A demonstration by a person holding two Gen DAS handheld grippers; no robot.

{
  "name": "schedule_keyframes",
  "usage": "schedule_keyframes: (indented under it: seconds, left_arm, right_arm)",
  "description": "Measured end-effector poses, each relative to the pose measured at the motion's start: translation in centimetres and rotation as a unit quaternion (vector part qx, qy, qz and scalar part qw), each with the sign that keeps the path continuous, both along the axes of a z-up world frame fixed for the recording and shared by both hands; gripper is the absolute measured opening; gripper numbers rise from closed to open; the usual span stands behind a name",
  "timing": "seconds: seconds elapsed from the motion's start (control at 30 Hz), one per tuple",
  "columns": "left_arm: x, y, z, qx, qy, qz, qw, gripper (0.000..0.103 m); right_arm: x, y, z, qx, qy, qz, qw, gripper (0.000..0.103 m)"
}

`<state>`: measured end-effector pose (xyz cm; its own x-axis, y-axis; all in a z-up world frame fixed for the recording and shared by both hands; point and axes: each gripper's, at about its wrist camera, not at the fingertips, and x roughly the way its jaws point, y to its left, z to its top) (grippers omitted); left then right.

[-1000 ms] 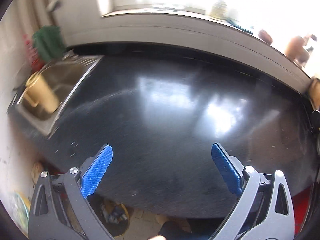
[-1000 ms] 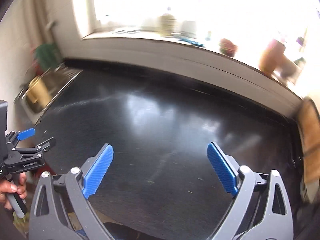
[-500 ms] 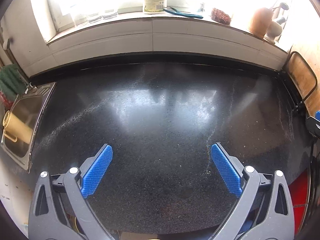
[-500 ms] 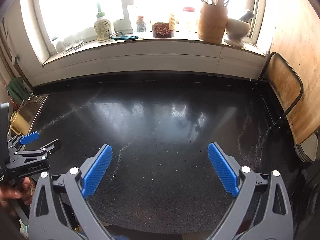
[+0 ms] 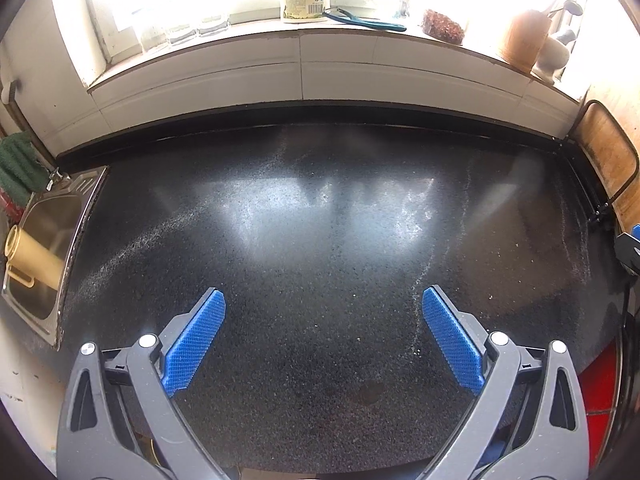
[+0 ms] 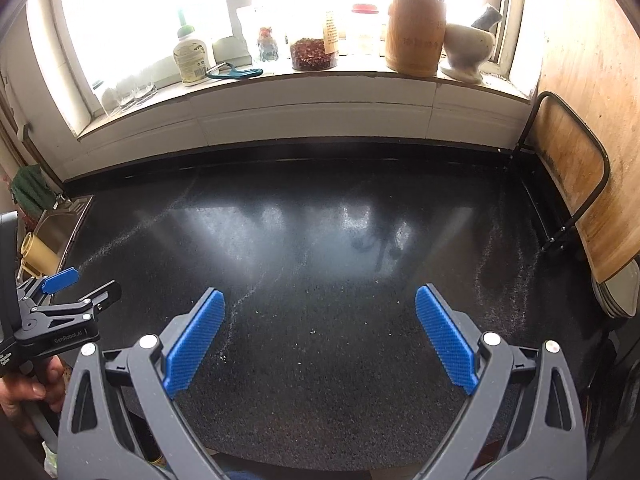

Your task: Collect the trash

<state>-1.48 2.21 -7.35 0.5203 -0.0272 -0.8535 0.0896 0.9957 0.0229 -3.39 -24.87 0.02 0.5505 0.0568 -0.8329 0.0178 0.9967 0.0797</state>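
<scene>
Both the left gripper (image 5: 323, 340) and the right gripper (image 6: 320, 340) hover with jaws spread wide and empty over the dark counter (image 5: 320, 220), where no trash shows ahead of either beyond tiny pale crumbs (image 6: 313, 332) between the right jaws.

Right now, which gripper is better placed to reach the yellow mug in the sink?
Left, probably. The left gripper, open, is beside the sink holding the yellow mug; the right gripper, also open, hangs over the middle of the countertop, farther away.
</scene>
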Motion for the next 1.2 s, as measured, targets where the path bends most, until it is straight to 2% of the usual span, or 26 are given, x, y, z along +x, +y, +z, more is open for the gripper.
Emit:
schedule_keyframes:
  seconds: [1.2]
  left_arm:
    - [0.8, 0.0, -0.5, 0.0, 0.006, -0.002, 1.0, 0.096]
  right_arm:
    - [1.6, -0.3, -0.6, 0.005, 0.011, 0.002, 1.0, 0.093]
